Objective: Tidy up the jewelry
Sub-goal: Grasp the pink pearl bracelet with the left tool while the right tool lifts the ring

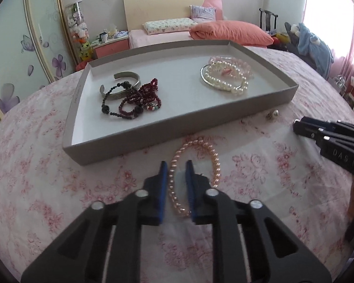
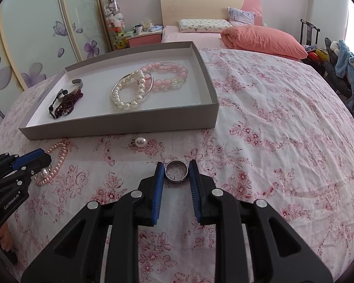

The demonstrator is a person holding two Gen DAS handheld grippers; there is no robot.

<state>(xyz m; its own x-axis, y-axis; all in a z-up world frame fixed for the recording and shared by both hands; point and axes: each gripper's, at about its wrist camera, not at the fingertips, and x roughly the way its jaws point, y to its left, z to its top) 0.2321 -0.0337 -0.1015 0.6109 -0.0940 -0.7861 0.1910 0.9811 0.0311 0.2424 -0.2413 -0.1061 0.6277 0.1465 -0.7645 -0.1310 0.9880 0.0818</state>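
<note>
A grey box lid tray (image 1: pixel 153 127) (image 2: pixel 120 123) lies on the floral bedspread. It holds dark bead bracelets and a silver cuff (image 1: pixel 127 94) (image 2: pixel 66 101) at the left, and pearl and pink bead bracelets (image 1: pixel 229 75) (image 2: pixel 144 85) at the right. My left gripper (image 1: pixel 176 165) (image 2: pixel 39 155) is open, its blue pads straddling one side of a pink pearl bracelet (image 1: pixel 212 162) (image 2: pixel 59 158) on the bed. My right gripper (image 2: pixel 176 164) (image 1: pixel 297 127) is open around a silver ring (image 2: pixel 176 171) lying flat on the bed.
A loose pearl earring (image 2: pixel 140 142) (image 1: pixel 272 114) lies on the bedspread just before the tray. Another pearl (image 2: pixel 44 172) sits by the pink bracelet. Pillows and an orange quilt (image 2: pixel 262 40) lie at the head of the bed.
</note>
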